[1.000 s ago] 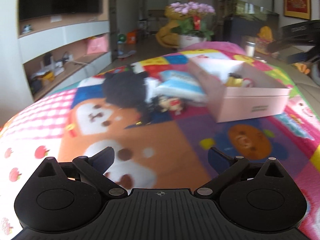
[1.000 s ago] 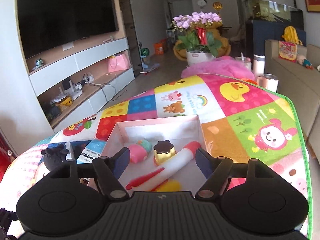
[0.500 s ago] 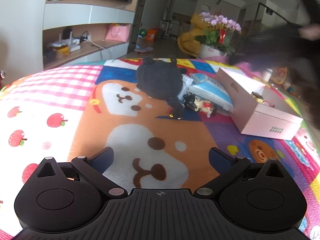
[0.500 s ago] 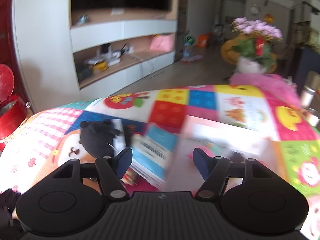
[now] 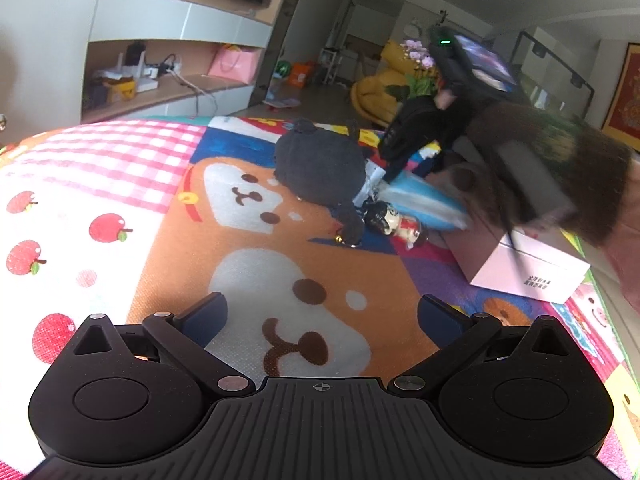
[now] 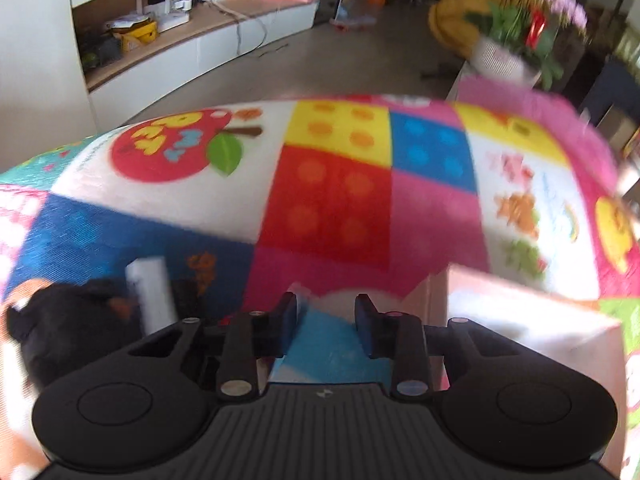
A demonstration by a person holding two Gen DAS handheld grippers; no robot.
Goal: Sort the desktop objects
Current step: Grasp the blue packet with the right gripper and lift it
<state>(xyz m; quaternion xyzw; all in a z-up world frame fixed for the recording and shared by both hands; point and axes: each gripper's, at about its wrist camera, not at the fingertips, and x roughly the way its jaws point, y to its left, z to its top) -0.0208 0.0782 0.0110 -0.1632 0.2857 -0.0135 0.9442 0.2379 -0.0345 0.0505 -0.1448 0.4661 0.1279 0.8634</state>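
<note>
The left gripper [image 5: 320,312] is held low over the mat [image 5: 120,216], its fingers wide apart with nothing between them. The right gripper [image 6: 326,320] is brought down on the blue packet [image 6: 332,352]; its fingers are narrowed around the packet's end, though firm contact cannot be told through the blur. The packet is seen as a soft, pale blue and white pouch [image 5: 424,200], lying just left of the pink box [image 5: 532,268] and touching it. A black plush [image 5: 320,164] is set just left of the packet, and a small figurine [image 5: 396,224] lies in front of it.
</note>
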